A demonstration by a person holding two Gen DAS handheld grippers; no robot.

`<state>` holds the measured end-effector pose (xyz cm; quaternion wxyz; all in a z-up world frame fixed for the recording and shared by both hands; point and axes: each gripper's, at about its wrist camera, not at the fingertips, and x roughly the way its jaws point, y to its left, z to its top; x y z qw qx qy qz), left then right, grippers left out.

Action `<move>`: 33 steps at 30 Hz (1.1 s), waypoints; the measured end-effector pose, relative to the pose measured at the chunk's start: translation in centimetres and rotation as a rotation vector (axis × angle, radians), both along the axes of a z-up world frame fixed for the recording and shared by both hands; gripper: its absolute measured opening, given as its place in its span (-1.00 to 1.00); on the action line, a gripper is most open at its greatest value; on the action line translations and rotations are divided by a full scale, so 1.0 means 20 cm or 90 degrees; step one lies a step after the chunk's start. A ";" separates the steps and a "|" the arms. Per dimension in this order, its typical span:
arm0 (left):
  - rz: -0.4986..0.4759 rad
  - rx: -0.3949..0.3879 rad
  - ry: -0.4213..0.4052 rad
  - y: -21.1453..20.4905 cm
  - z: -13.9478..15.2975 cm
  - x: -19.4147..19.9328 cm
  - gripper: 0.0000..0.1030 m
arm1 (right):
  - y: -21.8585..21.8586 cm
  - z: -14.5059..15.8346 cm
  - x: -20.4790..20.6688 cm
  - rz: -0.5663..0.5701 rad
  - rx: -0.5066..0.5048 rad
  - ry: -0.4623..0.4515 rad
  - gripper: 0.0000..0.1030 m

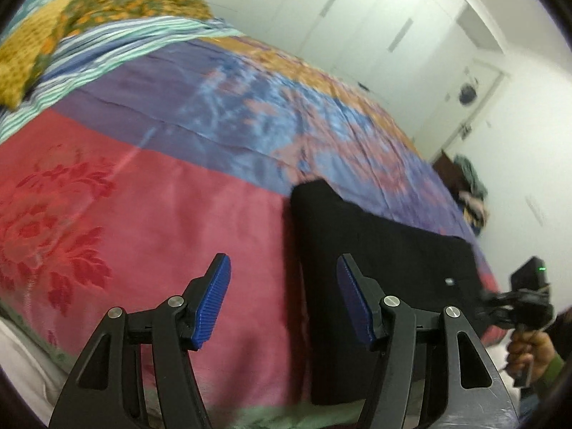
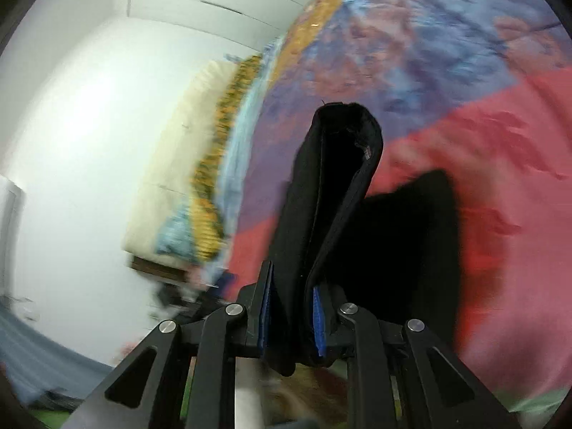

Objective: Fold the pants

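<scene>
The black pants [image 1: 375, 268] lie folded on a bed with a red, purple and blue bedspread [image 1: 143, 196]. My left gripper [image 1: 284, 268] is open above the bedspread, nothing between its blue pads [image 1: 214, 300]; its right finger sits over the pants' left edge. At the far right of the left wrist view a hand [image 1: 529, 350] holds my right gripper [image 1: 514, 304] by the pants' right end. In the right wrist view my right gripper [image 2: 293, 318] is shut on a thick folded end of the pants [image 2: 332, 196], lifted off the bed and standing up between the pads.
Patterned yellow pillows [image 1: 53, 46] and a striped sheet [image 1: 118, 46] lie at the bed's head. White wardrobe doors [image 1: 357, 25] line the far wall. A pile of clothes [image 1: 472, 189] sits beyond the bed's far corner. The bed's green edge [image 1: 271, 413] runs just below my left gripper.
</scene>
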<state>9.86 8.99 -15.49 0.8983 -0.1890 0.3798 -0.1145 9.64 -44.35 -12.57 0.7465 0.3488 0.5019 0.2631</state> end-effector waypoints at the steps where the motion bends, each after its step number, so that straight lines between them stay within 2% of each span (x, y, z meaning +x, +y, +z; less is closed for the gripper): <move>1: -0.011 0.012 -0.001 -0.03 0.00 0.00 0.22 | -0.06 -0.12 -0.03 -0.022 -0.009 0.036 -0.63; 3: -0.034 0.038 -0.004 -0.09 0.01 -0.02 0.22 | -0.10 -0.24 -0.06 -0.039 -0.017 0.053 -0.64; 6: -0.053 0.064 -0.003 -0.14 0.00 -0.03 0.22 | -0.07 -0.20 -0.05 -0.050 -0.020 0.030 -0.60; 8: -0.059 0.077 -0.007 -0.17 0.01 -0.03 0.22 | -0.05 -0.14 -0.02 -0.036 -0.083 0.022 -0.37; 9: -0.062 0.084 -0.011 -0.19 0.02 -0.03 0.22 | -0.03 -0.09 -0.01 -0.026 -0.128 0.012 -0.19; 12: -0.070 0.099 -0.021 -0.23 0.03 -0.04 0.22 | 0.04 0.14 0.04 -0.011 -0.300 -0.060 -0.17; 13: -0.075 0.103 -0.023 -0.25 0.03 -0.05 0.22 | 0.07 0.21 0.06 -0.004 -0.329 -0.090 -0.17; 17: -0.108 0.139 -0.019 -0.35 0.01 -0.05 0.23 | 0.30 0.45 0.10 0.047 -0.379 -0.239 -0.17; 18: -0.115 0.144 -0.013 -0.37 0.00 -0.05 0.23 | 0.35 0.47 0.10 0.056 -0.388 -0.266 -0.12; 19: -0.124 0.150 -0.006 -0.40 -0.01 -0.06 0.23 | 0.41 0.47 0.10 0.068 -0.400 -0.294 0.03; 20: -0.132 0.155 -0.001 -0.41 -0.02 -0.06 0.23 | 0.45 0.45 0.10 0.075 -0.406 -0.301 0.10; 22: -0.148 0.174 0.005 -0.45 -0.05 -0.07 0.24 | 0.50 0.32 0.14 0.090 -0.417 -0.277 0.15; 25: -0.161 0.197 0.002 -0.47 -0.06 -0.09 0.31 | 0.48 0.01 0.22 0.108 -0.432 -0.141 0.06; 26: -0.162 0.195 0.004 -0.47 -0.06 -0.08 0.31 | 0.48 -0.04 0.25 0.105 -0.428 -0.126 0.04; 28: -0.161 0.190 0.009 -0.47 -0.06 -0.08 0.31 | 0.45 -0.03 0.24 0.089 -0.418 -0.138 0.00; 30: -0.158 0.184 0.015 -0.46 -0.07 -0.07 0.32 | 0.46 0.04 0.23 0.077 -0.426 -0.142 0.00; 33: -0.154 0.176 0.021 -0.46 -0.06 -0.06 0.33 | 0.50 0.17 0.16 0.082 -0.460 -0.180 0.00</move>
